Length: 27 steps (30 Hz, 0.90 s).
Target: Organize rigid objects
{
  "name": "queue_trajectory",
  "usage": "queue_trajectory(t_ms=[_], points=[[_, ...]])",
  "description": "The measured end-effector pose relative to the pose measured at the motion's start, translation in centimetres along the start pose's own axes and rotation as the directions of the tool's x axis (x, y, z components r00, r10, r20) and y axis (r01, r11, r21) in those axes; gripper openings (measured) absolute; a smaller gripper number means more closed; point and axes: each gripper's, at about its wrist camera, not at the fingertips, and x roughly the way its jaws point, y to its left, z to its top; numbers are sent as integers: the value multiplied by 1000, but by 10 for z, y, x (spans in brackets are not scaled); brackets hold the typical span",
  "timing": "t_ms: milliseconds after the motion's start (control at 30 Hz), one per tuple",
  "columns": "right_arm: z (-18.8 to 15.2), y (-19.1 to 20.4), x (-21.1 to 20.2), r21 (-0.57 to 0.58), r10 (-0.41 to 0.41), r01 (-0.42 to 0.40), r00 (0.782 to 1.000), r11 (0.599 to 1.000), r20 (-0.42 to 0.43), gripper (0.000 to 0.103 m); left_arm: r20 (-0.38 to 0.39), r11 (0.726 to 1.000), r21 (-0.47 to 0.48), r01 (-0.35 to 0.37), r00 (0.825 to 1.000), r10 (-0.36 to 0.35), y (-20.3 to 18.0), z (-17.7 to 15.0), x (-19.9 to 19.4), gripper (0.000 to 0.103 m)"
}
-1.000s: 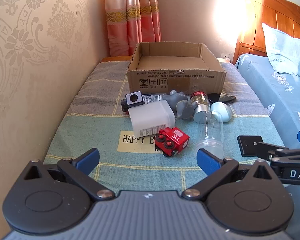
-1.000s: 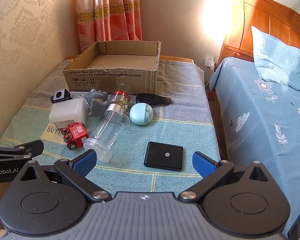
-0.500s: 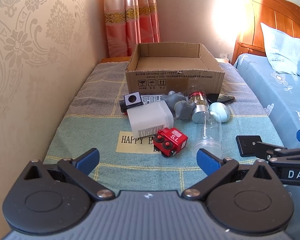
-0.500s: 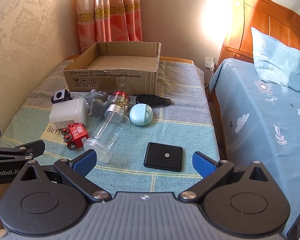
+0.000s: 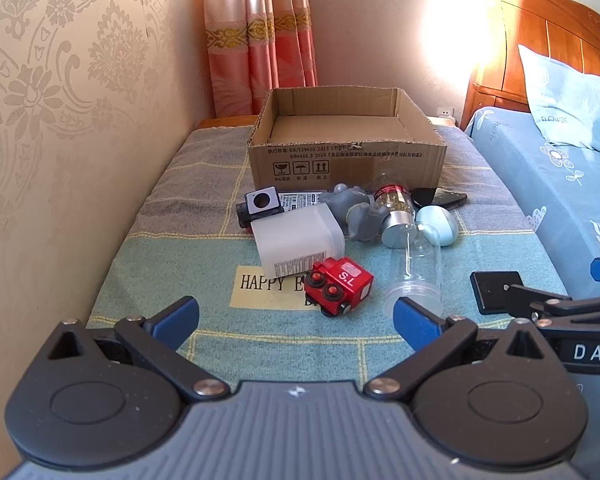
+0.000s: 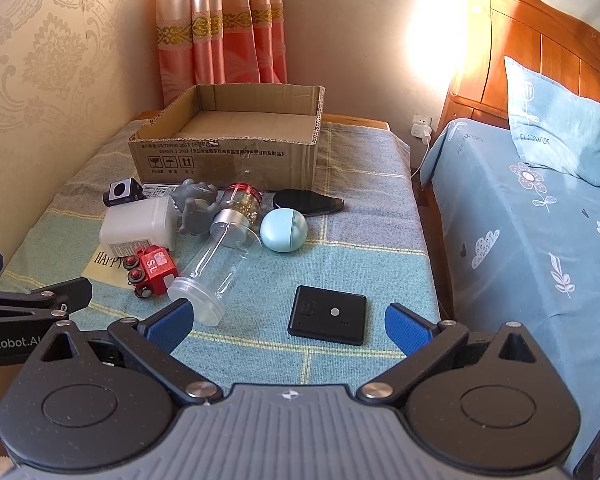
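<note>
An open cardboard box (image 5: 348, 162) (image 6: 220, 160) stands at the far end of a cloth-covered table. In front of it lie a white plastic jar (image 5: 296, 240) (image 6: 138, 226), a red toy train (image 5: 338, 285) (image 6: 150, 270), a clear bottle (image 5: 418, 268) (image 6: 216, 268), a grey figure (image 5: 358, 214) (image 6: 196, 208), a pale blue egg-shaped case (image 5: 438, 224) (image 6: 283, 229) and a black flat square device (image 6: 327, 314) (image 5: 496, 290). My left gripper (image 5: 296, 320) is open, just short of the train. My right gripper (image 6: 290, 326) is open, just short of the black square.
A small black-and-grey cube (image 5: 260, 204), a dark oval case (image 6: 302, 202) and a red-capped jar (image 6: 242, 200) lie beside the box. A patterned wall (image 5: 60, 120) borders the table's left side. A blue-sheeted bed (image 6: 520, 240) lies to the right.
Both views have shifted only slightly; the objects lie where they were and both grippers stay open.
</note>
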Motion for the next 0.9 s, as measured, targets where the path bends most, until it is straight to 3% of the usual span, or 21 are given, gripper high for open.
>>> queue_trajectory(t_ms=[533, 900], points=[[-3, -8, 21, -107, 107, -103, 994, 989, 32, 103, -18, 999, 37, 19, 1000, -19, 6, 6, 20, 103], [-21, -41, 75, -57, 80, -85, 993, 995, -87, 103, -89, 990, 106, 91, 993, -81, 14, 0, 65, 103]])
